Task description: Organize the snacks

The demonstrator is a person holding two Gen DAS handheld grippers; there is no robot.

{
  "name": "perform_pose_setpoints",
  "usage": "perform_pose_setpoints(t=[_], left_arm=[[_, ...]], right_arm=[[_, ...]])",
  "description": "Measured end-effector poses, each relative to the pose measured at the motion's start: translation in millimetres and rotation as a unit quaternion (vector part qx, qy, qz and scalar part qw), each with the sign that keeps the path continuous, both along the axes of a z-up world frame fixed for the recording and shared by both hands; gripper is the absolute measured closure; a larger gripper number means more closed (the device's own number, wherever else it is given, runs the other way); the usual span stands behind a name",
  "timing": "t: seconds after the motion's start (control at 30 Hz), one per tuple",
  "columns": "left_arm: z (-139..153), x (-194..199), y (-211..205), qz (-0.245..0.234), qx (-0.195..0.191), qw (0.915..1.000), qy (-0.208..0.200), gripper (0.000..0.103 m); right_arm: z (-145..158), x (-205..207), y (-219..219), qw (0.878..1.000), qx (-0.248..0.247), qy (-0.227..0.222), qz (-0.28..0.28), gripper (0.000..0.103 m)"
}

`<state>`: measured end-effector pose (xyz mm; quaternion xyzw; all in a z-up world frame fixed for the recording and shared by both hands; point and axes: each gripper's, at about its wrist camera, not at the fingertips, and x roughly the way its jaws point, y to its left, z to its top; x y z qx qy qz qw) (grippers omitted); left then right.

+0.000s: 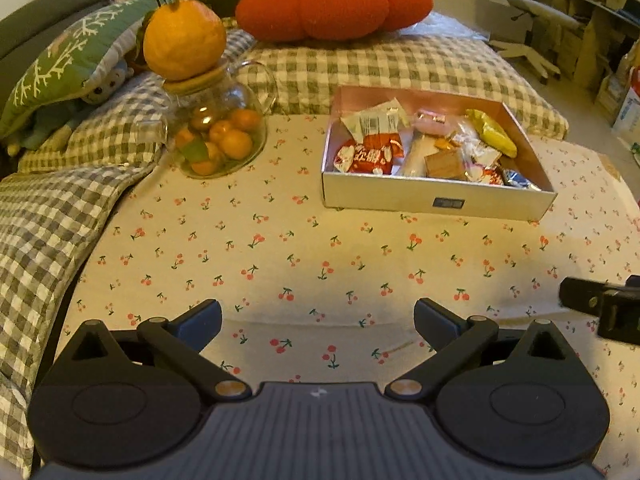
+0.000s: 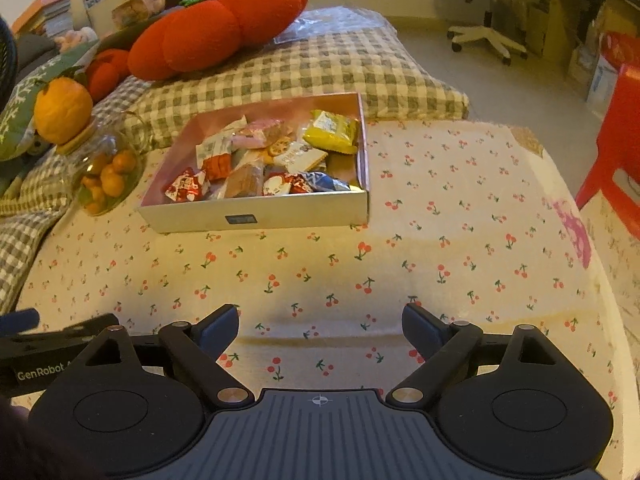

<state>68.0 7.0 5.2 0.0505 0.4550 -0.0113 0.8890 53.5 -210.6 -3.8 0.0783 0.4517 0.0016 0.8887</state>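
- Left gripper [image 1: 318, 318]: jaws spread wide, nothing between them, low over the cherry-print cloth [image 1: 280, 248].
- Right gripper [image 2: 320, 326]: jaws equally wide, holding nothing, just beside the left one.
- Shallow box [image 1: 436, 198] ahead of both, well apart from the fingers; wrapped snacks [image 1: 370, 154] heaped inside.
- Glass jar [image 1: 218, 136] of small oranges ahead-left of the box, a large orange [image 1: 184, 42] on its lid.
- Red pumpkin cushion [image 1: 332, 4] beyond, on the checked bedding [image 1: 360, 68].

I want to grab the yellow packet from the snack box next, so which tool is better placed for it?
Probably the right tool: the yellow packet lies at the box's right side, nearer it. Both tools are open and empty; the left tool faces the glass jar side.
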Motion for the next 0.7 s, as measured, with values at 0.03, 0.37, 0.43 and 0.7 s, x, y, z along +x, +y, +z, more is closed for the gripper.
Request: perform_pose_setpoints(t=[0.03, 0.37, 0.43, 0.7], left_arm=[[0.6, -0.8, -0.6, -0.002, -0.002, 1.0, -0.001, 0.0], [4.4, -7.9, -7.1, -0.014, 0.0, 0.9998, -0.016, 0.0], [5.2, -8.6, -7.1, -0.011, -0.002, 0.9998, -0.018, 0.0], [7.3, -10.6, -9.0, -0.012, -0.003, 0.9997, -0.022, 0.0]], right_arm=[[-0.2, -0.2, 1.1, 1.0, -0.003, 0.0, 0.001, 0.012], [3.6, -3.0, 4.3, 1.0, -0.016, -0.013, 0.004, 0.012], [5.5, -4.2, 5.6, 1.0, -0.018, -0.018, 0.005, 0.012], [8.0, -5.9, 7.2, 0.999, -0.021, -0.025, 0.008, 0.012]])
